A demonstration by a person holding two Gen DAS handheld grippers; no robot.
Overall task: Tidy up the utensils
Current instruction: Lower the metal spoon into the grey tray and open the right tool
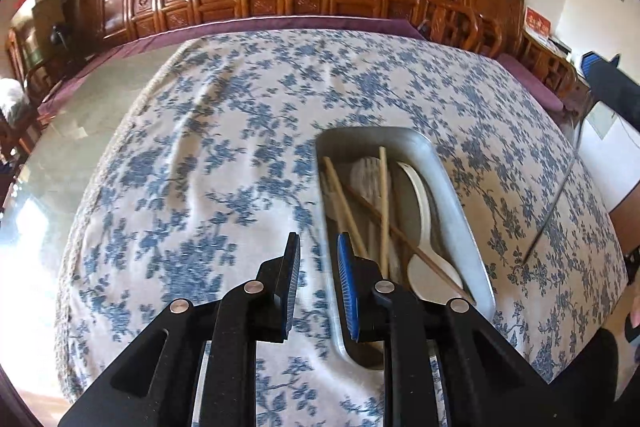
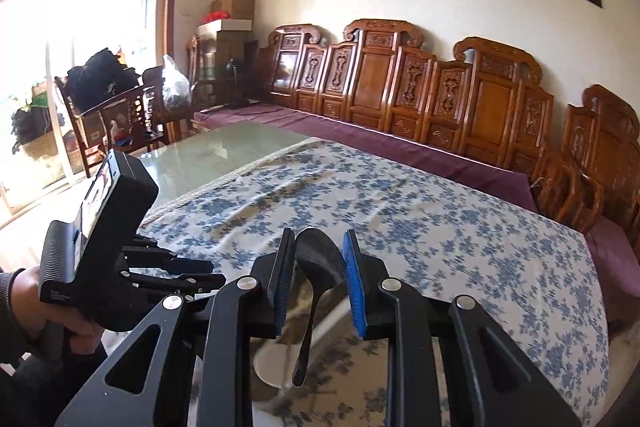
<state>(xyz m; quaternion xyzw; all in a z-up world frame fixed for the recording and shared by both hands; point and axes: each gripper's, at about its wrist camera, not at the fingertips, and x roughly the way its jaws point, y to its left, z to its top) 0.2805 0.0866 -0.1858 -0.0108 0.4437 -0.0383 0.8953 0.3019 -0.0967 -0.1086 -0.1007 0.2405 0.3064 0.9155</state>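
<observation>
A metal tray [image 1: 452, 179] lies on the blue-flowered tablecloth [image 1: 208, 155]. It holds several wooden chopsticks [image 1: 384, 203] and white spoons [image 1: 424, 211]. My left gripper [image 1: 318, 237] hovers over the tray's near left edge, open, with only cloth and rim showing between its pads. In the right wrist view my right gripper [image 2: 319, 233] is shut on the bowl of a dark metal spoon [image 2: 320, 259]. The spoon's handle hangs down over the tray's shiny corner [image 2: 276, 363]. A thin dark rod [image 1: 552, 211] slants above the cloth at the right; what it is I cannot tell.
A hand [image 2: 36, 291] grips the left tool at the lower left. Bare glass tabletop [image 2: 224, 155] extends beyond the cloth. A carved wooden bench [image 2: 440, 95] with a purple cushion [image 2: 400, 143] runs behind the table. Chairs [image 2: 120, 115] stand by the bright window.
</observation>
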